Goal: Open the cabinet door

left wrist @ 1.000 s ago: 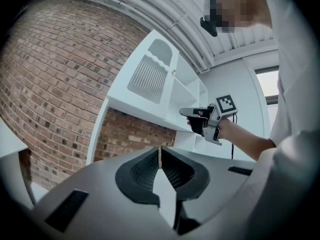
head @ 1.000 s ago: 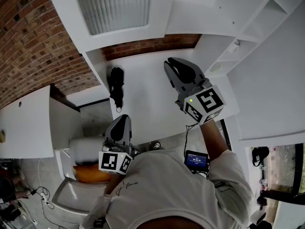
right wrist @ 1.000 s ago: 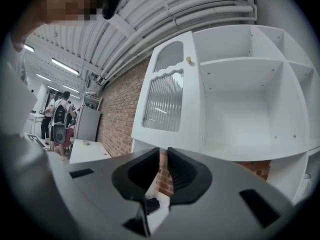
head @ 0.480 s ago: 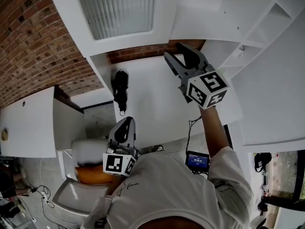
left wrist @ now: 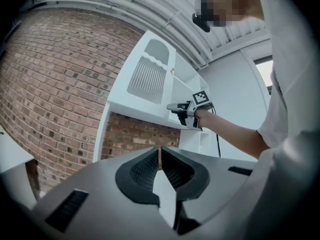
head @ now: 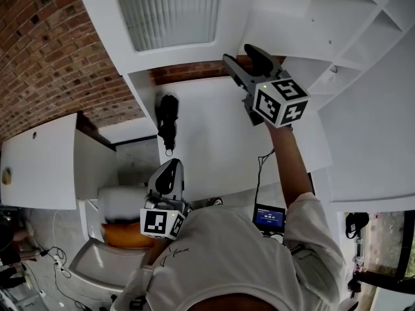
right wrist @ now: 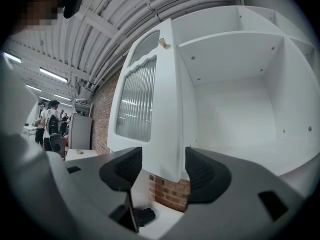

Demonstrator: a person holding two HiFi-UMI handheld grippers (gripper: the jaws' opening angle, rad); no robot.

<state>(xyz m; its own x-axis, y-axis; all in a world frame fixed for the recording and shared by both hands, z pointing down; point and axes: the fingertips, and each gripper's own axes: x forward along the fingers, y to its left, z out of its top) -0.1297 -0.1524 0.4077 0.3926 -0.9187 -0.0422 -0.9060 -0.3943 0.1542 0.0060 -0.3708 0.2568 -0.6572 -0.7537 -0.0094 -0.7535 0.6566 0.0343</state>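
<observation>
The white cabinet door (head: 168,11) with a ribbed glass panel stands swung out from the cabinet. In the right gripper view the door (right wrist: 145,99) shows edge-on, beside the bare white shelves (right wrist: 235,84). My right gripper (head: 241,56) is raised just under the door's lower edge. Its jaws have just been opening, and the pads (right wrist: 202,176) press on nothing. The door's edge shows in the gap beyond my right gripper (right wrist: 162,169). My left gripper (head: 167,170) hangs low by my body, its jaws shut and empty. From my left gripper (left wrist: 160,151) I see the right gripper (left wrist: 187,113) near the door (left wrist: 147,79).
A black object (head: 168,118) lies on the white counter (head: 207,148) under the cabinet. A brick wall (head: 45,50) runs behind and to the left. A small device with a blue screen (head: 268,218) sits near my right arm. People (right wrist: 47,121) stand far off.
My right gripper's jaws have gone from shut to wide apart. It has moved up and to the right in the head view, toward the door's lower edge. The left gripper has stayed put.
</observation>
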